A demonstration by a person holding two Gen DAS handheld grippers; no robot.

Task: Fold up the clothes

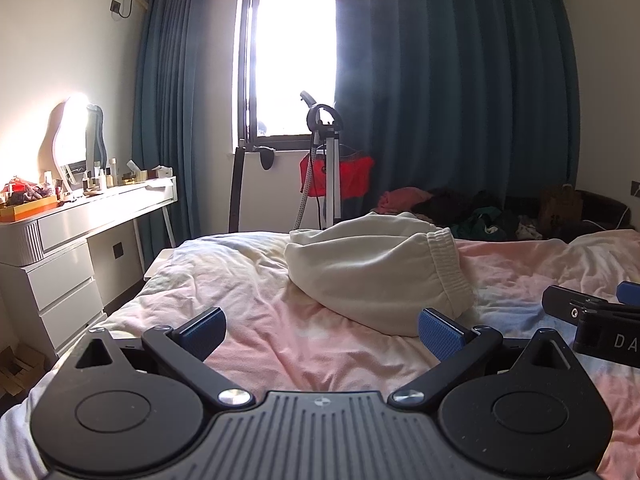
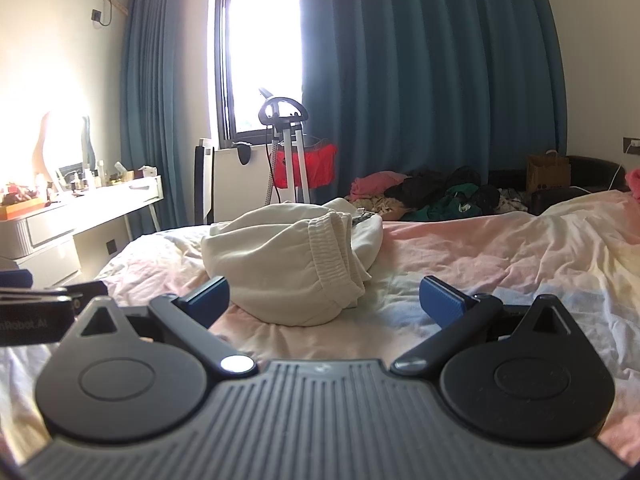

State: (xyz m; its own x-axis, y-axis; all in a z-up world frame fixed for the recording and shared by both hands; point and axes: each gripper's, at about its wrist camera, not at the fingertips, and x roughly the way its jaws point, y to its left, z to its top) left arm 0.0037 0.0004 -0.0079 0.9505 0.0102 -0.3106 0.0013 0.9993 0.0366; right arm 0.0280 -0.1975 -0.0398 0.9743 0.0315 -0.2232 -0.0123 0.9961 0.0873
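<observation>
A cream sweatpants bundle (image 1: pixel 372 268) with an elastic waistband lies crumpled on the bed's pink sheet (image 1: pixel 280 344). My left gripper (image 1: pixel 322 330) is open and empty, hovering low over the sheet just short of the bundle. In the right wrist view the same bundle (image 2: pixel 288 256) lies straight ahead. My right gripper (image 2: pixel 326 300) is open and empty, its fingers a little short of the bundle's near edge. The right gripper's body shows at the right edge of the left wrist view (image 1: pixel 600 316).
A white dressing table (image 1: pixel 80 220) with a mirror and bottles stands left of the bed. A garment steamer stand (image 1: pixel 330 160) with a red cloth is by the window. A pile of dark and pink clothes (image 2: pixel 432 192) lies beyond the bed. Blue curtains cover the far wall.
</observation>
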